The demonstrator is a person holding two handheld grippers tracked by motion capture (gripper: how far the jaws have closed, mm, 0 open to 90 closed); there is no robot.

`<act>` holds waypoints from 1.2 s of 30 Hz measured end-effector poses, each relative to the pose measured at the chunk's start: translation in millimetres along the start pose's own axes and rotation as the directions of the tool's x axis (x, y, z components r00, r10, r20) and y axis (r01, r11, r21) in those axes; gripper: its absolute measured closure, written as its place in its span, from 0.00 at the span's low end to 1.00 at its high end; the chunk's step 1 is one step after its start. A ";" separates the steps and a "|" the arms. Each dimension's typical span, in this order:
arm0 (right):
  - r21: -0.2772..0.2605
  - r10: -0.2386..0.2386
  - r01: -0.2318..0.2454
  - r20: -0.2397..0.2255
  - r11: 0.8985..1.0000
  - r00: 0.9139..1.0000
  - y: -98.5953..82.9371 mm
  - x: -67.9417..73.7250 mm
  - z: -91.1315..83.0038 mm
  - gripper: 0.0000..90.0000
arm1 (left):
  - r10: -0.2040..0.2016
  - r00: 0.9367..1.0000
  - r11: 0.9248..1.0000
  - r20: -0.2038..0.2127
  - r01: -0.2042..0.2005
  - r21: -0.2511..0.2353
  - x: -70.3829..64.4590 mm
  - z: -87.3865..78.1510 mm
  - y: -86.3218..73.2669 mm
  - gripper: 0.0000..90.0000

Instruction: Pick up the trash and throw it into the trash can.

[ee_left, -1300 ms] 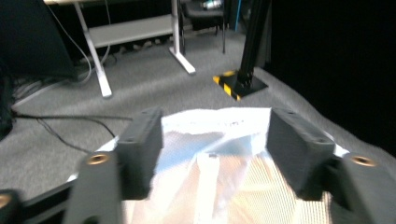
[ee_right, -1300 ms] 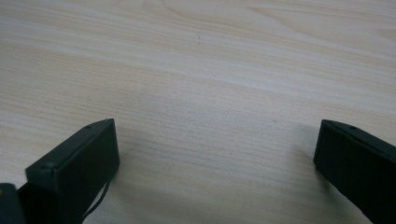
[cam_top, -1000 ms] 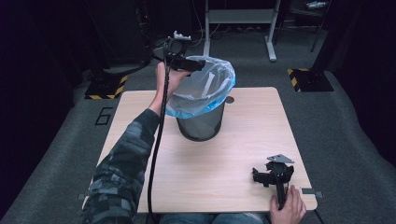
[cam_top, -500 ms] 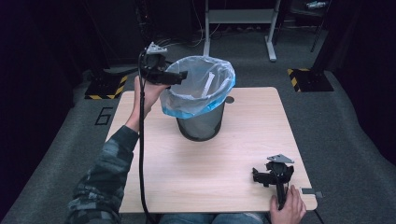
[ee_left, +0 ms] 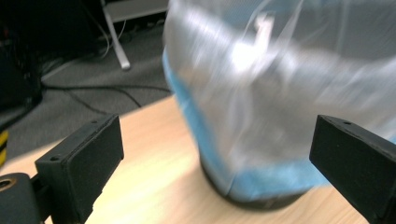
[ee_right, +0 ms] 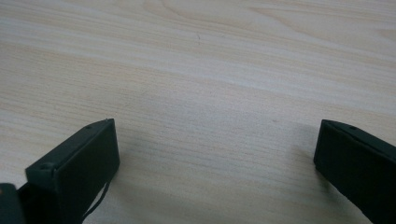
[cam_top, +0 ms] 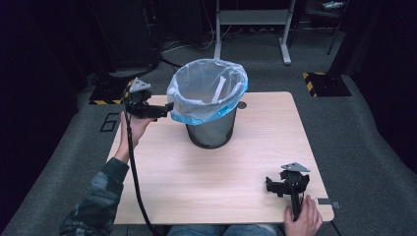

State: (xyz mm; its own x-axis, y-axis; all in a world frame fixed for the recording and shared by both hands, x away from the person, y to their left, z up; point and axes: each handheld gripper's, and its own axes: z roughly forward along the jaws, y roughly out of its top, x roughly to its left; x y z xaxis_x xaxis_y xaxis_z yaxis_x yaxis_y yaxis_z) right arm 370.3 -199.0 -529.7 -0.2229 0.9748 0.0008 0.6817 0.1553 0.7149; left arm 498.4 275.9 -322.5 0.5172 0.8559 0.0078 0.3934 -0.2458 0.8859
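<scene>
1. Since the earlier pictures the left claw has come away from the top of the bin and dropped to the left of it, level with the blue band of the bag; the right claw has not moved, and the bag's rim looks rounder and more evenly spread.
2. Nearest the person, the right claw rests on the table by its near right corner, held by the right hand. Its jaws stand wide apart with nothing between them, and the right gripper view looks past them at bare wood grain.
3. Farther in, the left hand holds the left claw out sideways, its tips just beside the bag. In the left gripper view its jaws are spread wide with nothing gripped, and the bag sits blurred between and beyond them.
4. At the middle of the table stands the bin, dark and round. The clear bag lines it, its mouth folded out over the rim and its blue band hanging down the outside.
5. As a judgement, the lining looks mostly done: the bag is opened, seated and turned over the rim all round, as far as the high view shows. What may be left is smoothing the fold on the left side and drawing the hand back.
6. Beyond the table lie grey floor, cables and the metal legs of a stand.
</scene>
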 end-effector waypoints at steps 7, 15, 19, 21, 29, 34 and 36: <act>-0.001 0.002 -0.002 0.000 1.000 1.000 0.1 0.2 0.0 0.00 | -0.037 0.999 0.997 -0.016 0.038 0.066 16.8 10.0 -58.1 0.01; -0.001 0.005 -0.005 0.000 1.000 1.000 0.1 0.4 0.0 0.00 | -0.094 0.995 0.989 -0.042 0.098 0.110 27.6 15.1 -120.5 0.01; 0.000 0.000 0.000 0.000 1.000 1.000 0.0 0.0 0.1 0.00 | -0.103 0.993 0.982 -0.061 0.112 0.153 31.5 18.3 -151.2 0.00; 0.000 0.000 0.000 0.000 1.000 1.000 0.0 0.0 0.0 0.00 | -0.108 0.992 0.980 -0.065 0.117 0.162 32.1 18.9 -161.6 0.00; 0.000 0.002 -0.002 0.000 1.000 1.000 0.0 0.1 0.0 0.00 | -0.098 0.991 0.969 -0.091 0.116 0.220 28.7 22.2 -206.4 0.00; 0.000 0.001 -0.001 0.000 1.000 1.000 0.0 0.1 0.0 0.00 | -0.067 0.993 0.967 -0.100 0.090 0.239 27.2 25.0 -218.8 0.00; 0.000 0.000 0.000 0.000 1.000 1.000 0.0 0.0 0.0 0.00 | -0.064 0.992 0.960 -0.106 0.090 0.264 26.9 27.4 -220.5 0.00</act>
State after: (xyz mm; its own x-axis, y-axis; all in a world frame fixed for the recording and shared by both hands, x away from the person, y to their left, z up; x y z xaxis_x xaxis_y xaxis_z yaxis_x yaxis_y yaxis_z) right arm 370.2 -199.0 -529.7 -0.2229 0.9748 0.0008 0.6818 0.1553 0.7149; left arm 446.3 340.7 -530.4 0.4077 0.9131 0.0001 0.6252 -0.2792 0.7288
